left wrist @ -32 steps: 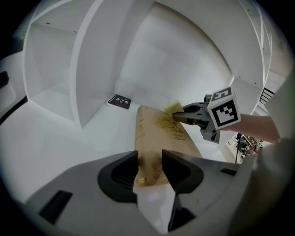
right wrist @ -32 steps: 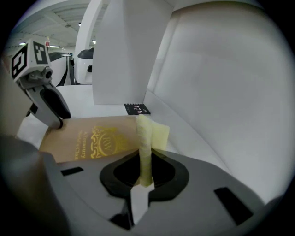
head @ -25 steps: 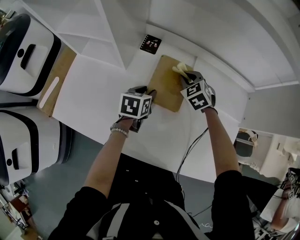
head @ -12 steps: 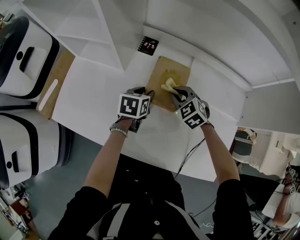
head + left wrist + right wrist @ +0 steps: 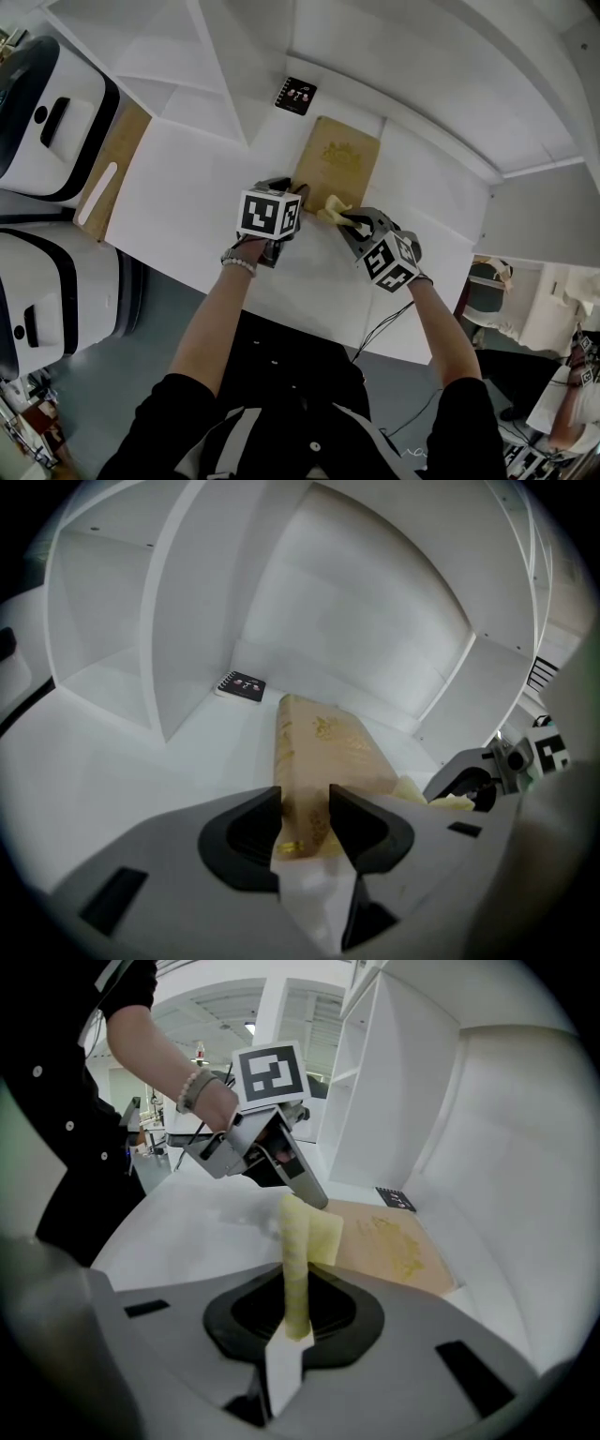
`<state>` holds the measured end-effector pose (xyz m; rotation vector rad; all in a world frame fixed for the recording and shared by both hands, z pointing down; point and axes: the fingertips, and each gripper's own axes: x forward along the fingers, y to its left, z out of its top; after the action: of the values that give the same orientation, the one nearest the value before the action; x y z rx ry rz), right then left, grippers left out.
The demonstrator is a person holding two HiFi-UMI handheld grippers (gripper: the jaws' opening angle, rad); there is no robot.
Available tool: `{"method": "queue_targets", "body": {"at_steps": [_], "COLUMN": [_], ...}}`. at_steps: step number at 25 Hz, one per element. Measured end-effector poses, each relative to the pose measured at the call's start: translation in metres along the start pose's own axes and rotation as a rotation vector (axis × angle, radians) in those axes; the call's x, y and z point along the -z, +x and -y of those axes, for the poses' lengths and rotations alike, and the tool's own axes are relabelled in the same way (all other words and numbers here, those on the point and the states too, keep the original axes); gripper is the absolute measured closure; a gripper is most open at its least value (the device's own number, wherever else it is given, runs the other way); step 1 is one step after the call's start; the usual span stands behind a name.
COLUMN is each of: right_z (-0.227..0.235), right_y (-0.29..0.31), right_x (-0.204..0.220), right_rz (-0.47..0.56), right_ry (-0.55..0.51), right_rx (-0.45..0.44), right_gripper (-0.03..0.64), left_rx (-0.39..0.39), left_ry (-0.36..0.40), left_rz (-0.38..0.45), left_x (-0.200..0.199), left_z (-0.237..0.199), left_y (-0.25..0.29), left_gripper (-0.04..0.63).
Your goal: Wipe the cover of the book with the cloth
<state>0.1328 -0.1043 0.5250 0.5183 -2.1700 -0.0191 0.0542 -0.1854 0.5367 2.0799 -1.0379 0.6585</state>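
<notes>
A tan book with a gold design lies flat on the white table. My left gripper is shut on the book's near left corner; in the left gripper view the spine end fills the gap between the jaws. My right gripper is shut on a folded yellow cloth, which hangs at the book's near edge, just right of the left gripper. In the right gripper view the cloth stands up from the closed jaws, with the book beyond it.
A small black card lies beyond the book by a white partition. Two white machines and a wooden board stand at the left. A cable trails off the table's near edge.
My right gripper has dragged the cloth from the book's far right corner across the cover to its near edge. The left gripper has kept still on the book.
</notes>
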Motion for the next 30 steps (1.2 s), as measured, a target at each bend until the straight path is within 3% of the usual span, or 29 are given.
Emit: {"method": "queue_targets", "body": {"at_steps": [3,5,12,17,22,30], "right_z": [-0.009,-0.001,0.084,0.148,0.194,0.201], "right_y": [-0.007,-0.013,-0.018,-0.007,0.009,0.037], "right_x": [-0.002,-0.008,-0.016,-0.011,0.003,0.008], "right_rz": [0.014,0.057,0.121,0.102,0.049,-0.044], "right_ry": [-0.008,0.041,0.207,0.294,0.356,0.361], "right_rx": [-0.061,-0.054,0.162,0.309,0.391,0.357], "right_gripper": [0.581,0.581,0.581,0.581,0.581,0.581], "left_rx": [-0.004,-0.007,-0.008,-0.005,-0.012,-0.014], "left_ry": [0.005,0.012,0.022,0.040,0.047,0.053], "left_rz": [-0.002,0.000,-0.002,-0.005,-0.001,-0.001], "left_x": [0.001,0.000,0.000,0.001,0.000,0.000], "left_z": [0.001,0.001,0.002,0.004,0.005,0.005], "left_y": [-0.001,-0.001,-0.001,-0.001,-0.001,-0.001], "left_gripper": [0.434,0.436,0.437,0.440,0.440,0.440]}}
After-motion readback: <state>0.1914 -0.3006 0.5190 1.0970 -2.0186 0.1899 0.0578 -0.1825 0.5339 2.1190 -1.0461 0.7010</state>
